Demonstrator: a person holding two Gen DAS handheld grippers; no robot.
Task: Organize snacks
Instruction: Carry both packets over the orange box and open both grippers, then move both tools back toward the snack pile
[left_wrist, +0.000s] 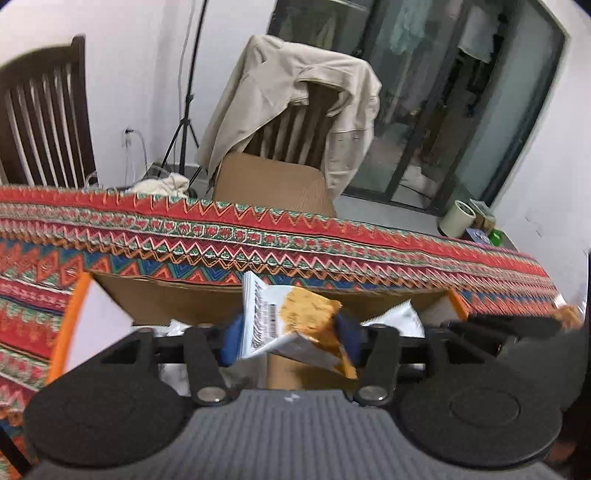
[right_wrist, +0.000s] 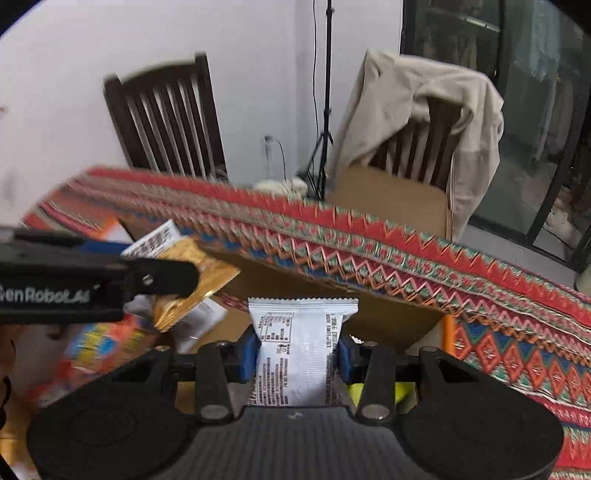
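Observation:
My left gripper (left_wrist: 290, 338) is shut on a white and orange-gold snack packet (left_wrist: 295, 321), held above the open cardboard box (left_wrist: 184, 299). It also shows at the left of the right wrist view (right_wrist: 162, 277), with the gold packet (right_wrist: 192, 280) in its tips. My right gripper (right_wrist: 297, 349) is shut on a silver-white snack packet (right_wrist: 299, 350) with printed text, also over the box (right_wrist: 388, 314). The silver packet shows in the left wrist view (left_wrist: 399, 317) too. Other snack packs (right_wrist: 103, 343) lie in the box at lower left.
A red patterned tablecloth (left_wrist: 332, 240) covers the table. Behind it stand a dark wooden chair (left_wrist: 44, 118), a second chair draped with a beige jacket (left_wrist: 295, 96), a brown carton (left_wrist: 273, 184) and a tripod (left_wrist: 184, 110). A glass door (left_wrist: 461, 92) is at the right.

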